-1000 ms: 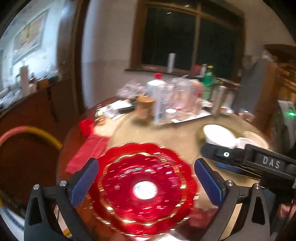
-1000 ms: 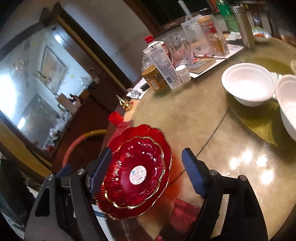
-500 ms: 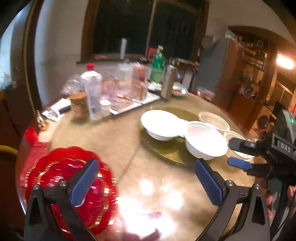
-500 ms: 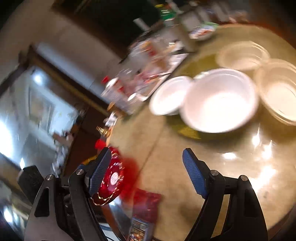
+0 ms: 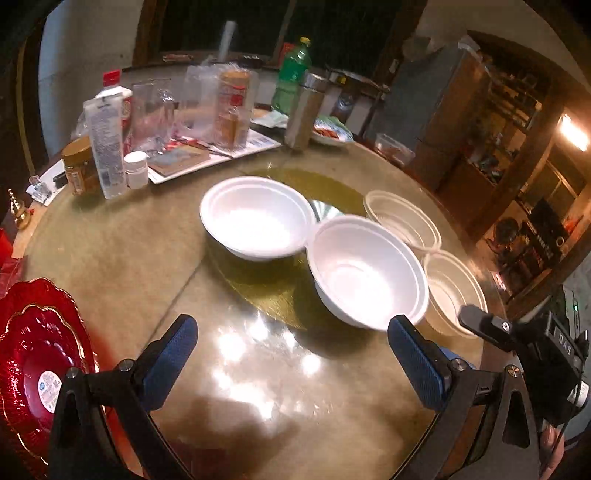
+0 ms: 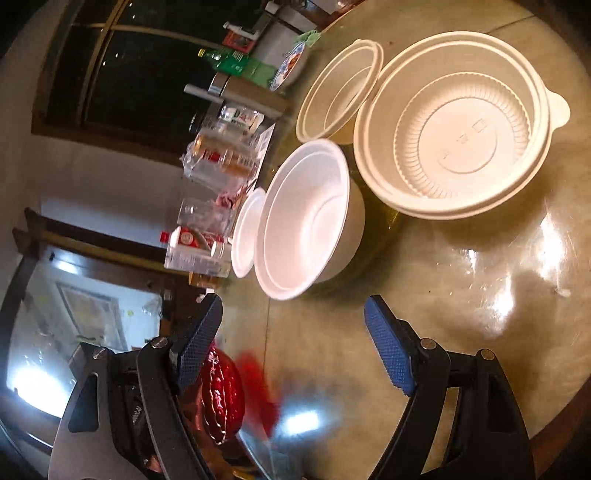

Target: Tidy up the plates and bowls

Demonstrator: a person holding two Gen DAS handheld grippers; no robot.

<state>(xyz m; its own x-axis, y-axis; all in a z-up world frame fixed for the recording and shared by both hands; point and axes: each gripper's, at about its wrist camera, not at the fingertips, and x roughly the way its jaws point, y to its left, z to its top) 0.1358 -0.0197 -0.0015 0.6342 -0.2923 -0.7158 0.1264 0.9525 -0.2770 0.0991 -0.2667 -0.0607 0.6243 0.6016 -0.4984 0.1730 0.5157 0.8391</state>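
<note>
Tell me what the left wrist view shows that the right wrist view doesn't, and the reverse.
Only the left wrist view: the open left gripper, the right gripper's body at the frame's right edge, the sticker on the red plates, a brown jar.
Only the right wrist view: the open right gripper between its own fingers, the ribbed floor of the near beige bowl.
Both: two white bowls, two beige bowls, the green bottle, the table.

A dark window (image 5: pixel 236 26) in a pale wall (image 5: pixel 74 74), wooden shelving (image 5: pixel 517 122) lamp-lit at right.
</note>
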